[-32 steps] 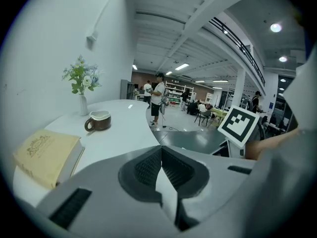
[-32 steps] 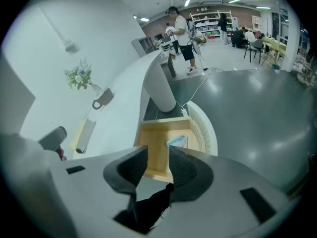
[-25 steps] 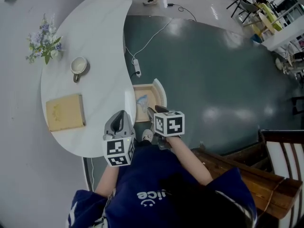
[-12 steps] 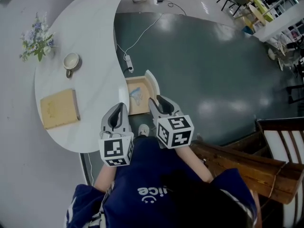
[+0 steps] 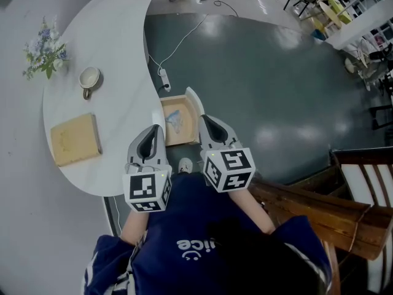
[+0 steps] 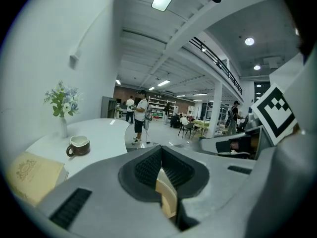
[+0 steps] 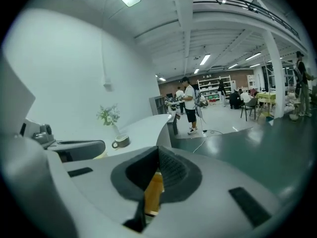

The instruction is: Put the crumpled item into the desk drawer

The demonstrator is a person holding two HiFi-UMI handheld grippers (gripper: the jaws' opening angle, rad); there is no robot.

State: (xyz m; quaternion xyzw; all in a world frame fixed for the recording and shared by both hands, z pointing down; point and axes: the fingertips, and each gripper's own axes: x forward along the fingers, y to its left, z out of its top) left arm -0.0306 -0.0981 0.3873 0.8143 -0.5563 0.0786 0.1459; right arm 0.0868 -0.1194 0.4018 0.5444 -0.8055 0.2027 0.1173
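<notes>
The crumpled item [image 5: 174,120], a pale bluish wad, lies on the wooden bottom of the desk drawer [image 5: 167,139], and nothing is touching it. The drawer stands pulled out from under the white curved desk [image 5: 120,54]. A second ago the right gripper [image 5: 205,119] was dipped low at the drawer's near edge, its tongs spread and close beside the wad. Now it sits higher, nearer the person's chest, its tongs pressed together with nothing caught between them. Through the small gap behind the pads only the drawer's wood shows. The left gripper [image 5: 152,129] has come up as well, though less. Its tongs were pressed together a second ago and still are, empty, above the desk's near edge just left of the drawer. The wad itself has not shifted in the drawer over that second, and the drawer is as far out as it was. On the desktop the cup [image 5: 89,78], the tan book [image 5: 75,139] and the small vase of flowers [image 5: 44,51] sit as before, well apart from both grippers.
</notes>
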